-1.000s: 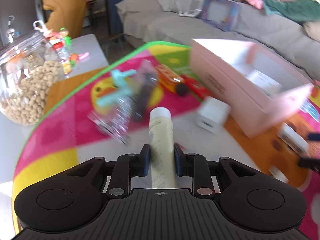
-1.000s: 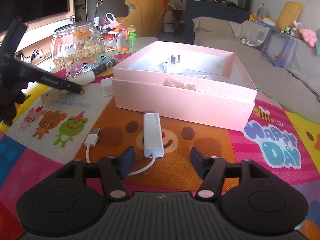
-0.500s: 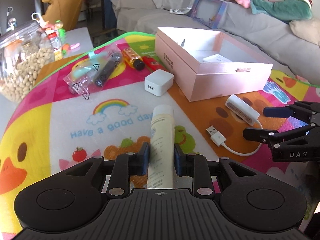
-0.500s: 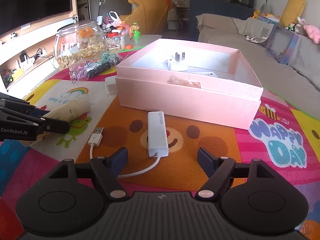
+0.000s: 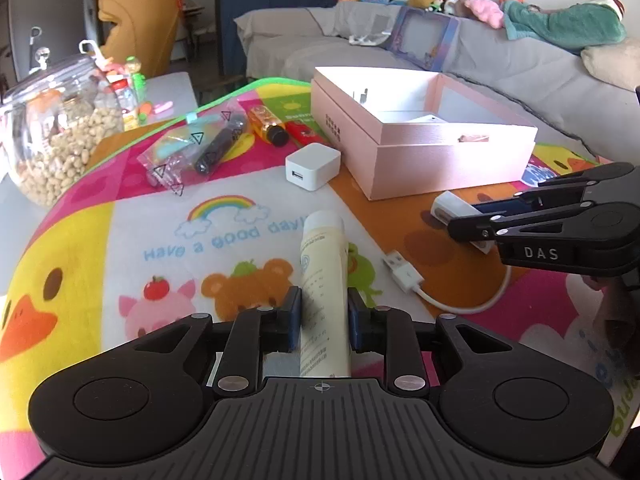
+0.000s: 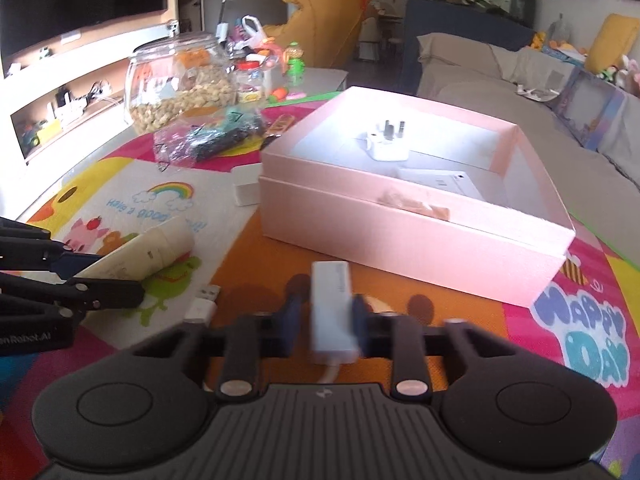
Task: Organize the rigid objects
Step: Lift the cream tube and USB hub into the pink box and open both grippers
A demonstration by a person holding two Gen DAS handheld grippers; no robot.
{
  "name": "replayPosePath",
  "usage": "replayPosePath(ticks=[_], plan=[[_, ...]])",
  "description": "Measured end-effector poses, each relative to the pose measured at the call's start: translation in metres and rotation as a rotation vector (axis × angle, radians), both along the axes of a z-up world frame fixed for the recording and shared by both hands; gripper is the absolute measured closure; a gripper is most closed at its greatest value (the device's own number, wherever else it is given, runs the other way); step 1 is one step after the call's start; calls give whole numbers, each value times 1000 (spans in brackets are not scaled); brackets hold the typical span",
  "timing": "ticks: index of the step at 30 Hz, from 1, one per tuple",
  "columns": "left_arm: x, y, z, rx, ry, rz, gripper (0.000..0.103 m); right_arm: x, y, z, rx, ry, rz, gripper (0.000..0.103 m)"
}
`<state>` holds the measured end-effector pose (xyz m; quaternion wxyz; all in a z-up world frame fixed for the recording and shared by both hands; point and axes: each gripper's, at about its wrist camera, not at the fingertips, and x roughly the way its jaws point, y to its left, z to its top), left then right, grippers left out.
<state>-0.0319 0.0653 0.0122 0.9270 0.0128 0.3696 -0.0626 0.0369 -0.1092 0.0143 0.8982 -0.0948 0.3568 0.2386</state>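
Both grippers are matte black plastic with blue pads, silver screws, ribbed bases; right gripper [image 5: 472,220] reads "DAS".

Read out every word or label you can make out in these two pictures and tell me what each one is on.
"Have a good day!": play mat, under the rainbow.
"HAPPY DAY": play mat, right of the pink box.
"DAS": right gripper.
"nRobot.AI", cut off: left gripper.
Print on the cream tube and box side: too small to read.

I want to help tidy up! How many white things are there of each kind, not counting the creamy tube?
Cube chargers: 1
Three-pin plugs, inside the pink box: 1
USB adapters with a cable: 1
Flat white pieces in the box, kind unclear: 1
Total: 4
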Motion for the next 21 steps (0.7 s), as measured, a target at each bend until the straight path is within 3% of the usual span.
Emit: replayPosePath(ticks=[4,8,14,15,19,21], plan=[[-18,-3,-1,-28,-23,7,78,-23,-15,14,-3,-26,-5,83],[-35,-10,5,-94,-32,-54,78,-48,-47,48,65,-71,-10,83],[-48,-32,40,-92,-122,-140,81,-81,-85,107,160,-243,-54,83],[-49,-36,46,-88,-140,-155,91,-86,-89,113,171,-270,-57,83],[-47,-49,60,-65,-176,-196,93,-96,-99,124,192,-341,-62,83],[-44,-54,57,-38,-149,-199,93,-94,-101,120,185,-332,-70,83]])
